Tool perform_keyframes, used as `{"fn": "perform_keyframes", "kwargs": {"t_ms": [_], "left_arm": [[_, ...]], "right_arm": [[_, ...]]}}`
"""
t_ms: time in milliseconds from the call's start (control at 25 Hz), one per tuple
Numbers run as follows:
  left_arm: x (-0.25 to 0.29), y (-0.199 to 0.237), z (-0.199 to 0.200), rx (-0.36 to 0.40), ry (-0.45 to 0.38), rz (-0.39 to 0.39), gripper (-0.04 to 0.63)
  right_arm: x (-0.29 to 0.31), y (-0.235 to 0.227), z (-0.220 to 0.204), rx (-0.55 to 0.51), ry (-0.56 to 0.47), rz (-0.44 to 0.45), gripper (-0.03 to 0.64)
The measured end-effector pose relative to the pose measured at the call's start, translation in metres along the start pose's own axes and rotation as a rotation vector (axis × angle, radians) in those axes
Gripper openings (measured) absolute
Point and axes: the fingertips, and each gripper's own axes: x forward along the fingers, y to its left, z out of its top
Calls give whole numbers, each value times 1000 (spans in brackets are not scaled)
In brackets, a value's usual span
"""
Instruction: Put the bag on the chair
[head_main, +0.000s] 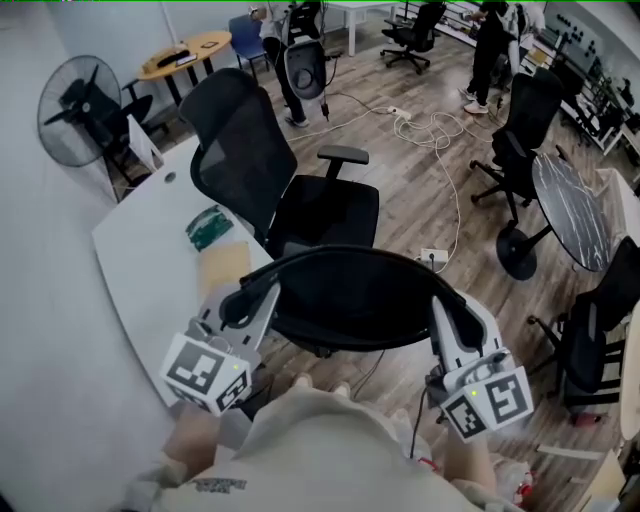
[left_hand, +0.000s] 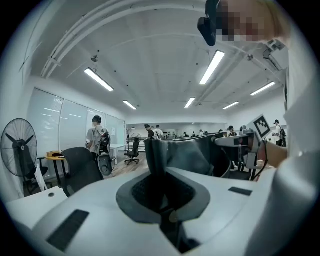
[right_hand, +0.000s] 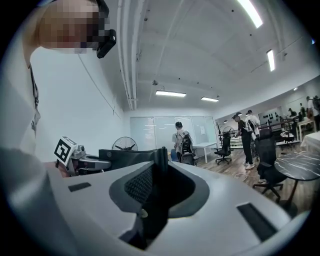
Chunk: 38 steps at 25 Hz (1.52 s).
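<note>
Closest to the person, the left gripper (head_main: 245, 305) and the right gripper (head_main: 452, 318) are held out roughly level at chest height, with the black bag (head_main: 360, 295) stretched between them. Each pair of fingers (head_main: 258, 318) is clamped on a fold of the bag's dark fabric, the left pair squeezed almost flat and the right pair closed on a thicker bunch.

The bag hangs in the air, its top edge bowing in an arc from one gripper to the other. From that I judge it soft and floppy, fairly light, and likely to sag or fold if either end is let go. The two ends of the rim look like the right places to hold it. Thin cloth could slip from a pinch, so a firm grip seems wise.

Just beyond the bag stands the black mesh chair (head_main: 330, 215), its seat bare. A white tabletop (head_main: 140, 265) lies to its left, and a fan (head_main: 80, 110) further off.
</note>
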Motion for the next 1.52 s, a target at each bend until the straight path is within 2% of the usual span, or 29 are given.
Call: {"fn": "perform_keyframes", "kwargs": {"t_ms": [760, 1200, 1520], "left_arm": [[22, -54, -11, -6, 7, -8, 32], [33, -47, -18, -8, 9, -3, 32], [58, -25, -22, -23, 20, 6, 32]], "right_arm": [[-41, -42, -15, 20, -5, -9, 80], [-28, -50, -25, 23, 3, -16, 81], [6, -67, -30, 35, 22, -19, 81]]}}
